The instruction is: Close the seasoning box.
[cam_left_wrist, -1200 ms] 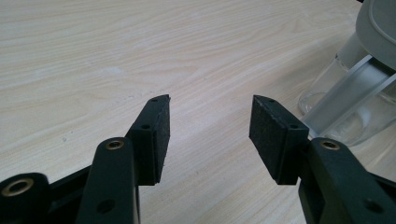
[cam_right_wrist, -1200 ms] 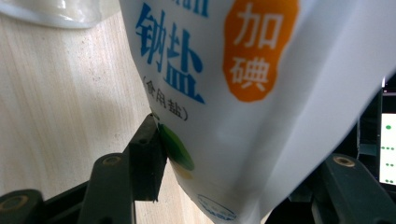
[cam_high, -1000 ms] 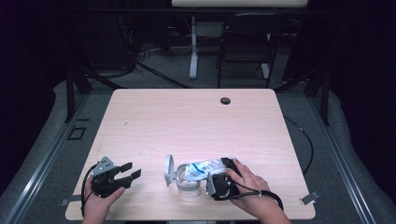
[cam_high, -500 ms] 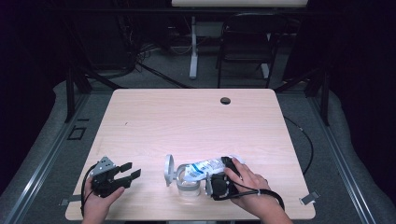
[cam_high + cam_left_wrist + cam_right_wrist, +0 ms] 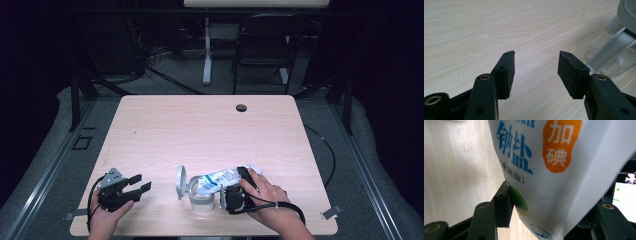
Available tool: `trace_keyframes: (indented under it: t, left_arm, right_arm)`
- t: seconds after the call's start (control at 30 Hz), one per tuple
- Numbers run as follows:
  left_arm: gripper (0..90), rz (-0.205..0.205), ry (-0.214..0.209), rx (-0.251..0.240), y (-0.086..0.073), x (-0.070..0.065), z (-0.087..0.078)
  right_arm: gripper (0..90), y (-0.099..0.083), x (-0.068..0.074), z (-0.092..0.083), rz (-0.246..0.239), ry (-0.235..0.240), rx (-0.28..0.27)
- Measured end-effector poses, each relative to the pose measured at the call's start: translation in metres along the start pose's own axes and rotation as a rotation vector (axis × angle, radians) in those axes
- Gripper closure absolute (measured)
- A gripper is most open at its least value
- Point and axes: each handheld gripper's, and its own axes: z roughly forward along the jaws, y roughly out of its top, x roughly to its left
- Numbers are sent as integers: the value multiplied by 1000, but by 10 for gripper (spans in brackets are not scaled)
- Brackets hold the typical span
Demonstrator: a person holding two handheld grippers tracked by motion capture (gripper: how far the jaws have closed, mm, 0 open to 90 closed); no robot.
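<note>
Salt bag point(image 5: 216, 179), white with blue print, tilted with its mouth over the clear jar point(image 5: 201, 199) near the table's point(image 5: 210, 130) front edge; the jar's hinged lid point(image 5: 180, 182) stands open. Right gripper point(image 5: 235, 192) clamps the bag, pads pressed against its sides point(image 5: 544, 182). Left gripper point(image 5: 137, 186) rests apart, jaws spread, empty point(image 5: 536, 67). Judged stage: pouring in hand; whether salt flows cannot be told; righting the bag and closing the lid remain.
</note>
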Motion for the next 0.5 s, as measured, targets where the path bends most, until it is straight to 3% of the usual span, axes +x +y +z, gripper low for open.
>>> trace_keyframes:
  t: [0.5]
  left_arm:
    - [482, 3, 5, 3, 0, 0, 0]
  right_arm:
    - [435, -2, 0, 1, 0, 0, -1]
